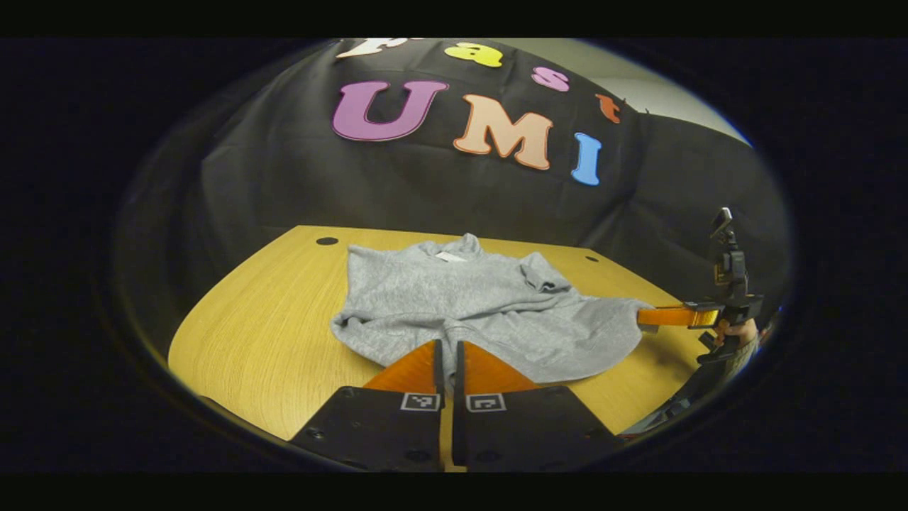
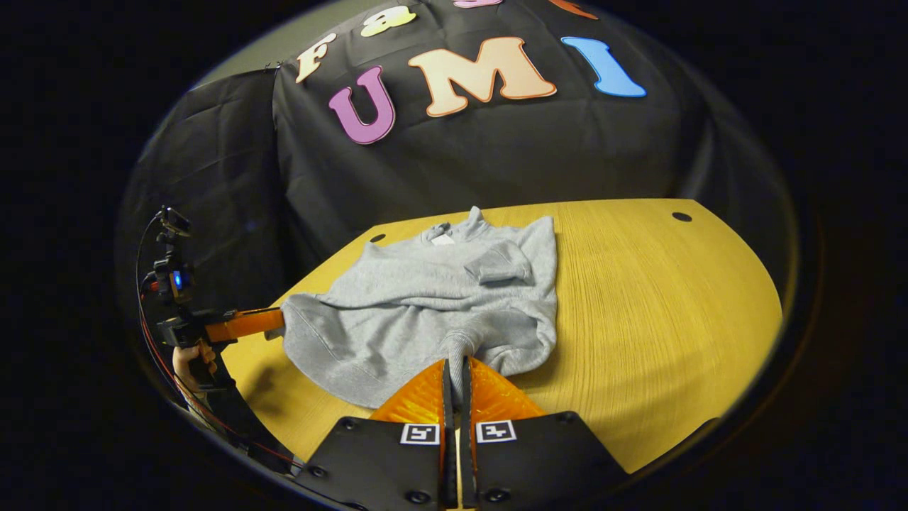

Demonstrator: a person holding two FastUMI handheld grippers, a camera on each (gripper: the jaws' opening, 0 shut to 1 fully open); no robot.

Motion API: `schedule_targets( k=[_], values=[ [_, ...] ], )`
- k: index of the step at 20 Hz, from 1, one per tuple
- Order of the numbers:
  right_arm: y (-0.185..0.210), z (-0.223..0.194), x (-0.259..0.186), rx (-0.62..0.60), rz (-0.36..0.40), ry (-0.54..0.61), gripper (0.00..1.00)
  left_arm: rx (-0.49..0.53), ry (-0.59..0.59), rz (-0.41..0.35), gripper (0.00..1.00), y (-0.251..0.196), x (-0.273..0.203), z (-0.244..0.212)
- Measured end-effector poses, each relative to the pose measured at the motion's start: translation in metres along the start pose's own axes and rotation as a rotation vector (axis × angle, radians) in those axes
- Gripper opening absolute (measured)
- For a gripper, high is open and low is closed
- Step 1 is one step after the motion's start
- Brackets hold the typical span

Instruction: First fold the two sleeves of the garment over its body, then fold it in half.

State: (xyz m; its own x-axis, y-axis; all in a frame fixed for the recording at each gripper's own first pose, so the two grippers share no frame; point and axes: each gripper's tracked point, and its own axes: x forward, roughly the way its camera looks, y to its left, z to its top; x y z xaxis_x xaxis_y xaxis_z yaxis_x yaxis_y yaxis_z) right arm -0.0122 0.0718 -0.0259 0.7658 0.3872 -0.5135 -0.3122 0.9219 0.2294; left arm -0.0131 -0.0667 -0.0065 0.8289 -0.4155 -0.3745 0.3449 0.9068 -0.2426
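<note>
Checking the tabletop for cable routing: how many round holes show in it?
2 in each view, both along the table's far edge: one near the right corner, one left of the sweater's collar. More may be hidden.

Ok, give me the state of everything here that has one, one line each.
Grey sweatshirt: lying on the table, sleeves folded over its body, hem corners pinched and lifted.
Left gripper: shut on the sweatshirt's hem corner.
Right gripper: shut on the other hem corner.
Wooden table: bearing the sweatshirt.
</note>
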Motion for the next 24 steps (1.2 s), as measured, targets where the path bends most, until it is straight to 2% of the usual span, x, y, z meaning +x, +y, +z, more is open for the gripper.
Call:
schedule_targets(
  k=[7, 12, 19, 24],
  values=[
    [-0.015, 0.053, 0.048, 0.073, 0.011, -0.053, 0.04, -0.088, -0.060, 0.013, 0.00, 0.023, 0.045, 0.042],
    [-0.042, 0.079, 0.083, 0.133, -0.018, -0.055, 0.04, -0.132, -0.082, 0.016, 0.00, 0.036, 0.082, 0.067],
    [-0.062, 0.097, 0.129, 0.151, -0.043, -0.039, 0.04, -0.141, -0.127, 0.089, 0.00, 0.052, 0.121, 0.088],
    [-0.069, 0.095, 0.153, 0.167, -0.045, -0.018, 0.04, -0.119, -0.111, 0.154, 0.00, 0.064, 0.148, 0.083]
  ],
)
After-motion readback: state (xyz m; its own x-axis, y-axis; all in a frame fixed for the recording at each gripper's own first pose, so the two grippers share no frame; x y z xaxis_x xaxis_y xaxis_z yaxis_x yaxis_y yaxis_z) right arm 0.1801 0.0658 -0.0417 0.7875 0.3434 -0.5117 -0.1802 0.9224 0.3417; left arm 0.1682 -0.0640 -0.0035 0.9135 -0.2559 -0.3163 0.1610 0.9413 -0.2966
